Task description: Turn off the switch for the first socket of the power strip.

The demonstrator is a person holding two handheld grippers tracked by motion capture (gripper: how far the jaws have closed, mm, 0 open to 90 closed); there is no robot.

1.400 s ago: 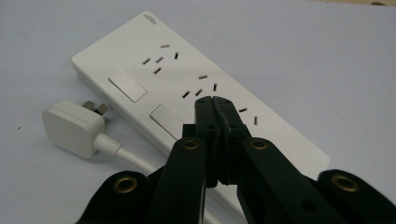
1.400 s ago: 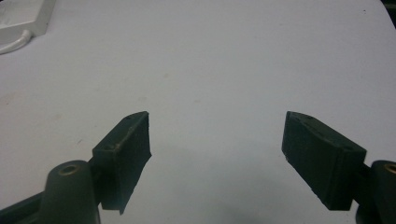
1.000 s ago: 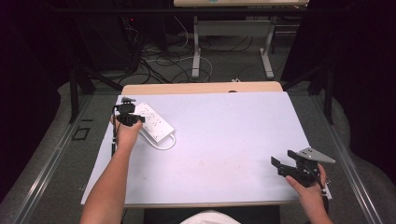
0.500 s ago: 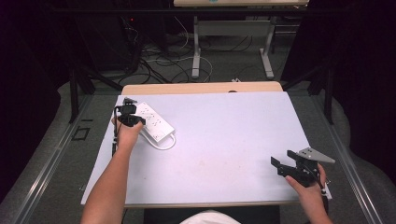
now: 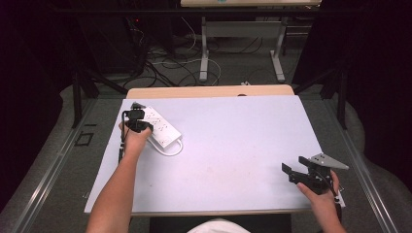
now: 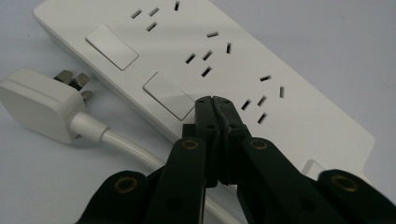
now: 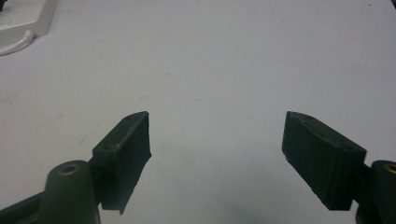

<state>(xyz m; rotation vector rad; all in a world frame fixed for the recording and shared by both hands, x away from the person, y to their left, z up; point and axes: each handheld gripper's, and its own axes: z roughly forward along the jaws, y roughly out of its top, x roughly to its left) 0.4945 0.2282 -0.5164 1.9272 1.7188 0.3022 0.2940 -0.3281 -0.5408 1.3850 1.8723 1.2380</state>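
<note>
Near right: the right hand-held gripper [image 5: 297, 174] rests at the near right corner of the bench [image 5: 233, 145], its jaws spread wide with nothing between them. Far left: the left hand-held gripper [image 6: 215, 105], jaws pressed together and clasping nothing, points its tips at the top face of the white power strip [image 6: 201, 60], beside a rocker switch [image 6: 168, 95]. The strip's plug [image 6: 39, 103] lies just beside it.
</note>
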